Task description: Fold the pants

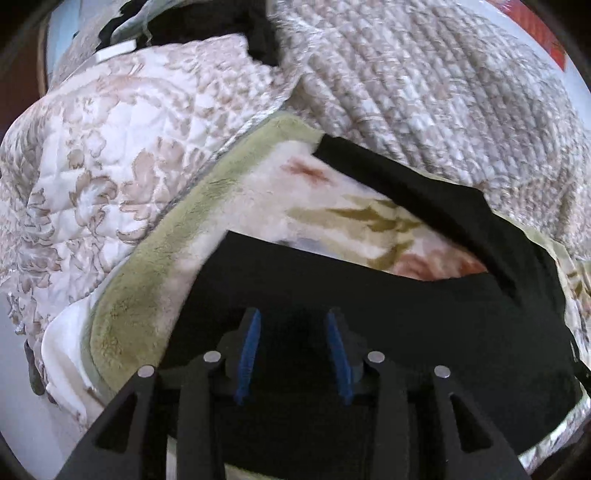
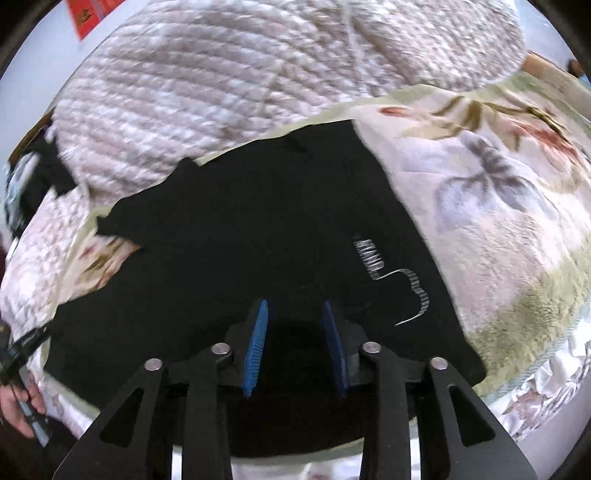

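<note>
Black pants (image 1: 406, 310) lie spread on a floral fleece blanket (image 1: 258, 184) on a bed. In the left wrist view one leg runs up to the right, with blanket showing between the legs. My left gripper (image 1: 293, 314) is open and empty, its blue pads just above the black cloth. In the right wrist view the pants (image 2: 240, 229) fill the middle, with a white printed logo (image 2: 399, 273) on the right. My right gripper (image 2: 294, 306) is open and empty over the pants near their front edge.
A quilted beige bedspread (image 1: 424, 81) is bunched at the back, also in the right wrist view (image 2: 221, 74). A white floral quilt (image 1: 92, 177) lies on the left. Dark clothes (image 1: 229, 22) sit far back. The bed edge runs along the bottom right (image 2: 546, 398).
</note>
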`<state>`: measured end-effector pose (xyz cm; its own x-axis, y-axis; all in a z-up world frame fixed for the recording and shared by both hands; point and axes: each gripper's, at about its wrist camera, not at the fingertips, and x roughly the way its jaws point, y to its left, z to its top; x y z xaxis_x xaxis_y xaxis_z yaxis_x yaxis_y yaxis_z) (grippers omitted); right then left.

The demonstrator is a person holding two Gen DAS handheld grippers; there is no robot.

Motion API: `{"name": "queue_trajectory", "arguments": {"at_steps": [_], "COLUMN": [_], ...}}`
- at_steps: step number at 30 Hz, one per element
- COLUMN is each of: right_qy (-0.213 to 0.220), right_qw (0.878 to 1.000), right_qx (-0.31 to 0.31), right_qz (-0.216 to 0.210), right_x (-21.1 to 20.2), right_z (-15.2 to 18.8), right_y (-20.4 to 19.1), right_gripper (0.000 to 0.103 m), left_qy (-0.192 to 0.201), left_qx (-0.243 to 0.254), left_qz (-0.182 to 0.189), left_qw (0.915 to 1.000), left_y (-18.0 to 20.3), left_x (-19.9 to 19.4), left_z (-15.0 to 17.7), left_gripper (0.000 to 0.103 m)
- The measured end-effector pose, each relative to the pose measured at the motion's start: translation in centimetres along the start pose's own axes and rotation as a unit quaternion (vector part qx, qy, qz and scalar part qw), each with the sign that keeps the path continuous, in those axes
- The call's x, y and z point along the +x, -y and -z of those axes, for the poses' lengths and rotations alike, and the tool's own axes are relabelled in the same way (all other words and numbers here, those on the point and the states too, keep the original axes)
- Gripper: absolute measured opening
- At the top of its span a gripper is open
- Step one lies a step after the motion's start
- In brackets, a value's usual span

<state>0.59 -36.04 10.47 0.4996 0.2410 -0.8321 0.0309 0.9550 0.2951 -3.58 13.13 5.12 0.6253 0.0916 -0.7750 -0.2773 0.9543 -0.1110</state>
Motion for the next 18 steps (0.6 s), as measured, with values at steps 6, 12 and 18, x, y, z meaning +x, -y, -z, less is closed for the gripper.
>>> {"name": "queue_trajectory", "arguments": {"at_steps": [6, 12, 18], "right_qy": [-0.025, -0.059, -0.055], "right_qw": [0.998, 0.993, 0.992], "right_qx": [-0.053, -0.093, -0.099], "right_qz": [-0.039, -0.036, -0.05], "right_x": [0.6, 1.9, 1.0], "right_z": [1.8, 3.9, 2.8], "right_y": [-3.3, -4.7, -4.8], "right_gripper": [0.042, 0.043, 0.046], "left_qy": [-0.006, -0.04, -0.038], "left_qx": [0.041, 0.078, 0.08], "left_qz": [0.04, 0.054, 0.08], "left_qw": [0.9983, 0.9947, 0.9929], "left_y": [3.9, 5.9, 6.5], "left_x": [-1.1, -0.1, -1.0], "left_z": [1.7, 5.2, 3.9], "left_gripper": [0.049, 0.049, 0.05]}}
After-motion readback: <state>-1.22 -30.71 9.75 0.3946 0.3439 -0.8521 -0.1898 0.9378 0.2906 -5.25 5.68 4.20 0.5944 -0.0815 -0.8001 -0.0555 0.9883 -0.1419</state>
